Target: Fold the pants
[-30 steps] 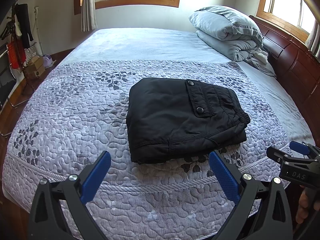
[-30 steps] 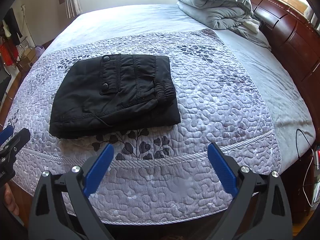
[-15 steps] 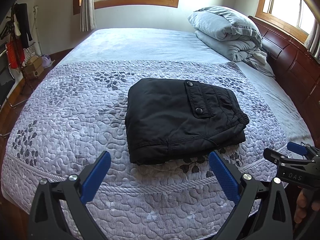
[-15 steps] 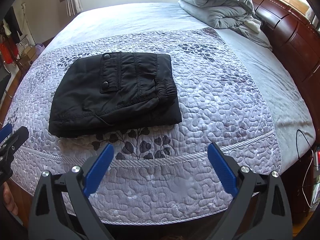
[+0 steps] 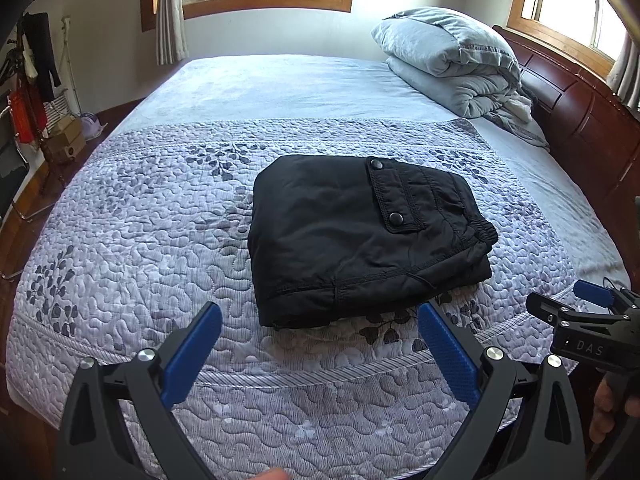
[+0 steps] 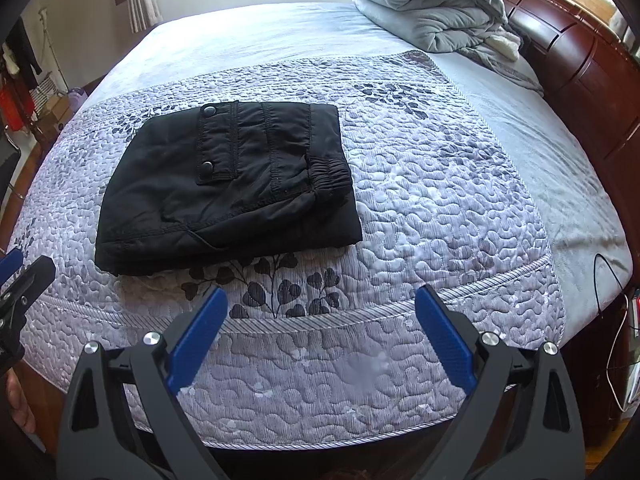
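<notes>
The left gripper [image 5: 320,328] and right gripper [image 6: 322,312] both hover with fingers spread wide apart, holding nothing, above the bed's near edge. Beyond them, the folded black pants [image 5: 360,232] lie on the quilted bedspread [image 5: 140,220], near that edge.

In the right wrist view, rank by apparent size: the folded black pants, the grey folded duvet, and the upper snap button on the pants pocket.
1. folded black pants
2. grey folded duvet, though it lies farther from the camera, so its true size may be larger
3. upper snap button

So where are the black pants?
Folded pants lie on the quilt, centre in the left view, left of centre in the right view.
</notes>
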Demonstrator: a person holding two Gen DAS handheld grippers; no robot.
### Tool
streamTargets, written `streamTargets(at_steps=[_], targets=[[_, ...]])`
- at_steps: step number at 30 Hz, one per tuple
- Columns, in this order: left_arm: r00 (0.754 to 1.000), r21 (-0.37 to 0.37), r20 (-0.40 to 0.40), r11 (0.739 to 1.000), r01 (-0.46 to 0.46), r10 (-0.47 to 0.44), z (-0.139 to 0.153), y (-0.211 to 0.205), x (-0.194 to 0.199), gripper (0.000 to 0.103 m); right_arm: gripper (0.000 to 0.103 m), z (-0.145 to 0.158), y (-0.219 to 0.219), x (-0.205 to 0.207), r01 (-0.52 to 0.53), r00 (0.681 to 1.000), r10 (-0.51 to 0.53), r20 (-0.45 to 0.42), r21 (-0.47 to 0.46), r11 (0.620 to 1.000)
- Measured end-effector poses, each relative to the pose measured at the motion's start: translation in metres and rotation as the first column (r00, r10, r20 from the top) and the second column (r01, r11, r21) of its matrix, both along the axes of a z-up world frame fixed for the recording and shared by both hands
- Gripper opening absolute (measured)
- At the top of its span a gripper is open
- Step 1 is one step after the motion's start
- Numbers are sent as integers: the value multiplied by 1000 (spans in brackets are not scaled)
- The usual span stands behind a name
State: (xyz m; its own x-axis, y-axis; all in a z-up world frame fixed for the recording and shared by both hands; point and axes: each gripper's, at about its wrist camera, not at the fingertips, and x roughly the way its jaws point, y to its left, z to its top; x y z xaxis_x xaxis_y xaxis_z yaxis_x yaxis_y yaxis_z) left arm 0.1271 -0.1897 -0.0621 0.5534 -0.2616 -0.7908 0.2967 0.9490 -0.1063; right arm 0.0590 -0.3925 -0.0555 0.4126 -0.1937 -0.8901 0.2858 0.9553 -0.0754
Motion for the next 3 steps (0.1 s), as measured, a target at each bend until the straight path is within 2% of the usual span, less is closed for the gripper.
streamTargets(at_steps=[3], targets=[[1000,-3,-3,1000,2,-2,-1,0,-1,99,95,0,0,0,0,1000,0,0,-1,1000]])
